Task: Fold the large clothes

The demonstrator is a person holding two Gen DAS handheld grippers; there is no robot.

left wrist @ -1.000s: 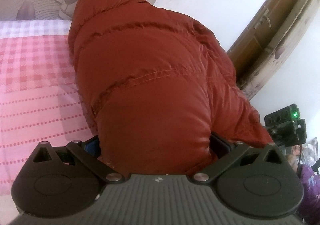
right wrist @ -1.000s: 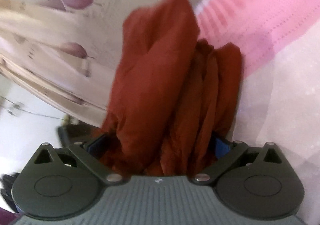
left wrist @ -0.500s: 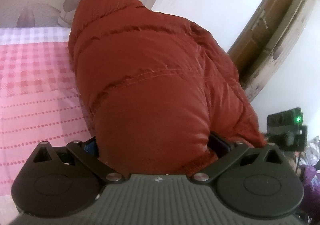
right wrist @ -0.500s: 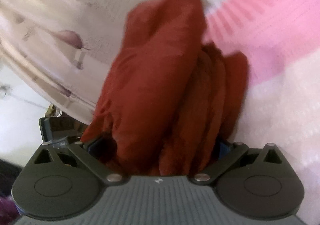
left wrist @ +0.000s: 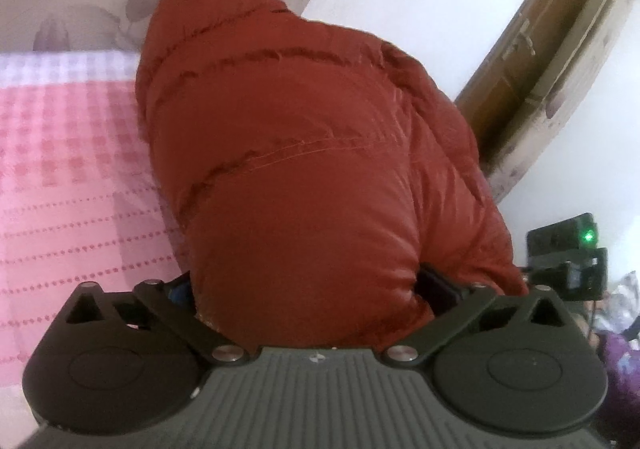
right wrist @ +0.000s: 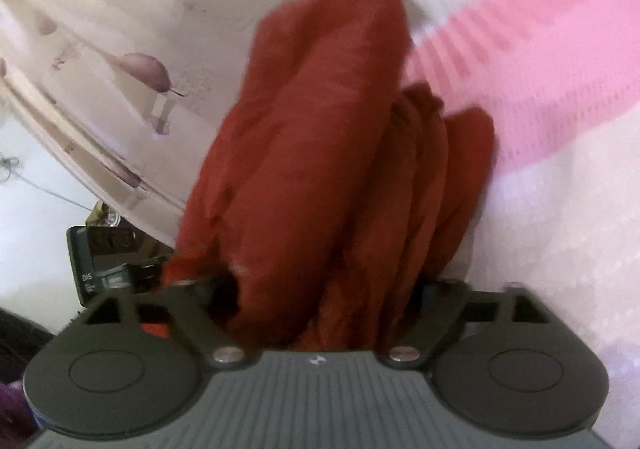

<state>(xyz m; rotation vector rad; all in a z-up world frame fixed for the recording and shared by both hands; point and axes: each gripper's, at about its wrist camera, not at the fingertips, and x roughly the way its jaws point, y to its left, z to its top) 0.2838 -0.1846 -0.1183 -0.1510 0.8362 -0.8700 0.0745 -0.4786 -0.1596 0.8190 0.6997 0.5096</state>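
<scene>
A rust-red quilted puffer jacket [left wrist: 304,153] fills the left wrist view, hanging over a pink checked bed cover [left wrist: 60,153]. My left gripper [left wrist: 308,289] is shut on a thick padded edge of the jacket, which bulges out between the jaws and hides the fingertips. In the right wrist view the same jacket [right wrist: 312,153] hangs in bunched vertical folds. My right gripper [right wrist: 320,289] is shut on those folds, with the fingertips hidden in the cloth.
A pink bed cover [right wrist: 532,61] lies to the right in the right wrist view. A floral curtain [right wrist: 92,49] hangs at left. A wooden door frame [left wrist: 552,61] and white wall stand at right. A black device with a green light [left wrist: 568,253] sits nearby.
The right gripper has swung with the bunched jacket, and more of the curtain and a dark device at left came into view. The left view shifted slightly; the jacket sits lower in frame.
</scene>
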